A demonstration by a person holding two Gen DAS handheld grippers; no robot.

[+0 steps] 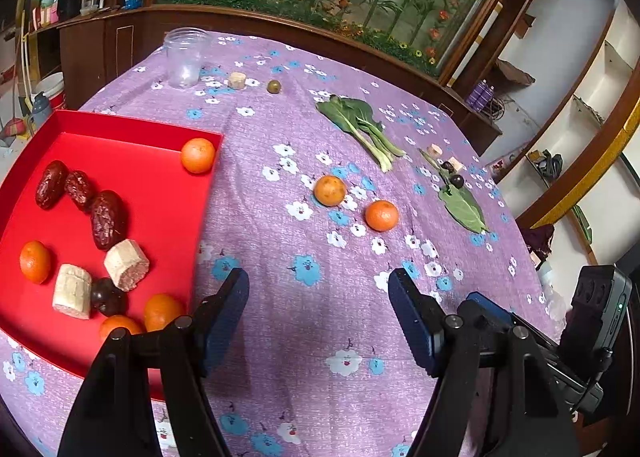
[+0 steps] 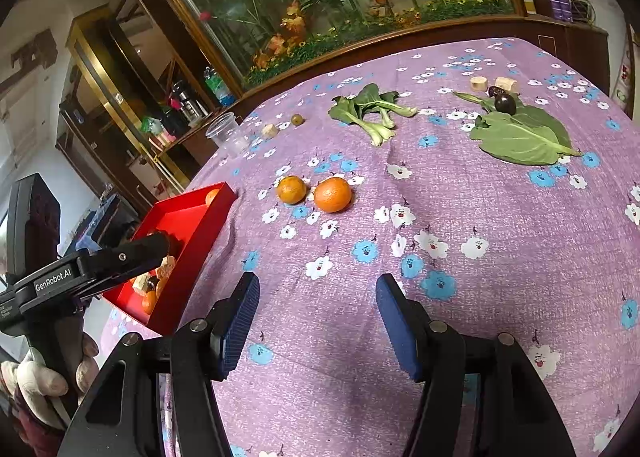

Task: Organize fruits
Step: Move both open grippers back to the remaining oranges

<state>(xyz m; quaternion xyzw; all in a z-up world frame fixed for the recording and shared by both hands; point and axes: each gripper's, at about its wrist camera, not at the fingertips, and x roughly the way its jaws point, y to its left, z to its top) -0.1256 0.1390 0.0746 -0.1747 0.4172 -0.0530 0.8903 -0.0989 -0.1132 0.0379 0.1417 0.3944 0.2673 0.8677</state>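
Observation:
A red tray (image 1: 132,129) at the table's left holds several oranges, three red dates (image 1: 82,197), two pale cut pieces and a dark fruit; it also shows in the right wrist view (image 2: 188,257). Two oranges (image 1: 330,190) (image 1: 382,215) lie on the purple cloth ahead; in the right wrist view they lie side by side (image 2: 291,189) (image 2: 333,194). My left gripper (image 1: 318,289) is open and empty, just right of the tray. My right gripper (image 2: 318,297) is open and empty, short of the two oranges. Dark fruits (image 2: 505,103) and pale pieces (image 2: 478,84) lie far right.
A clear plastic cup (image 1: 185,57), a pale piece (image 1: 236,80) and a small green fruit (image 1: 274,86) stand at the far edge. Bok choy (image 1: 360,125) and a green leaf (image 2: 520,137) lie on the cloth. A wooden cabinet with a glass plant display runs behind the table.

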